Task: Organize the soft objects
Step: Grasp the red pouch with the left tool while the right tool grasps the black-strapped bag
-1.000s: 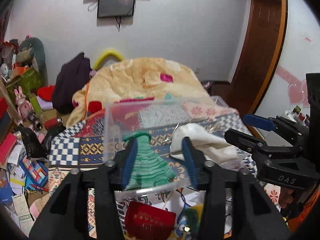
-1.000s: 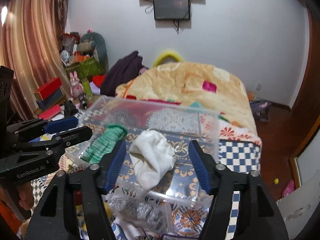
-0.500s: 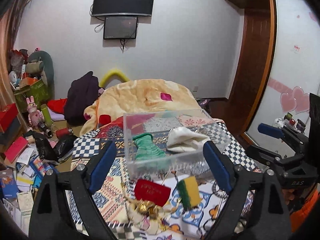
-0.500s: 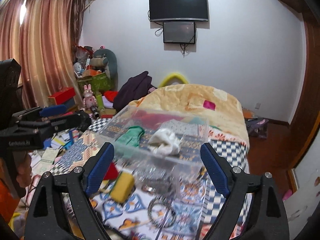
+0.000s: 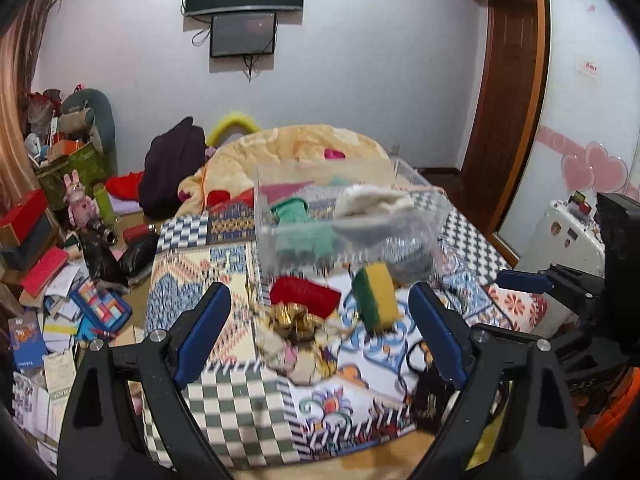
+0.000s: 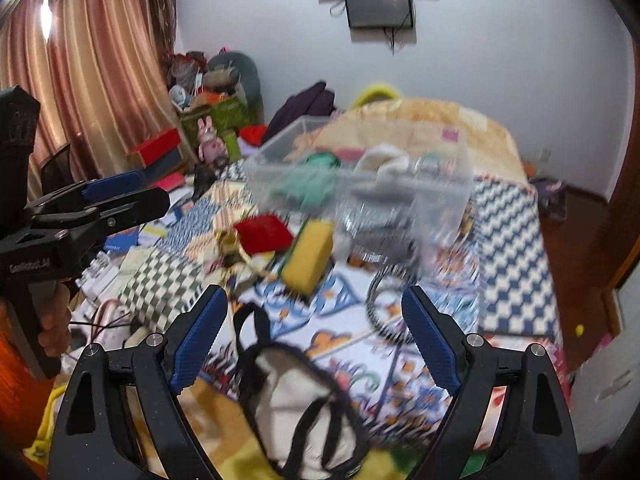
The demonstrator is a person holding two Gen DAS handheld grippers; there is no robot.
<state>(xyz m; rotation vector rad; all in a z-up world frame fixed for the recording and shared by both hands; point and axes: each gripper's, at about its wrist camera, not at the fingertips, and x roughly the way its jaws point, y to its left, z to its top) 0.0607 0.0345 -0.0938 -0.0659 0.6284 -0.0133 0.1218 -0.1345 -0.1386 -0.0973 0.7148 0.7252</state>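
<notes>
The left gripper [image 5: 318, 330] hangs wide apart and empty above the patterned bedspread [image 5: 240, 408]. Ahead, a clear plastic box [image 5: 348, 216] holds a green cloth [image 5: 298, 220] and a white cloth [image 5: 372, 204]. A yellow-green sponge [image 5: 376, 296] lies just before it, beside a red pouch [image 5: 306, 294].

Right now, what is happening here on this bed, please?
A person holds two grippers over a patterned bed cover, sorting soft things into a clear plastic bin. A green knitted piece and a white cloth already lie inside it. The left gripper and the right gripper are both open and empty. A yellow-green sponge, a red pouch and a cream bag with black straps lie outside the bin.
</notes>
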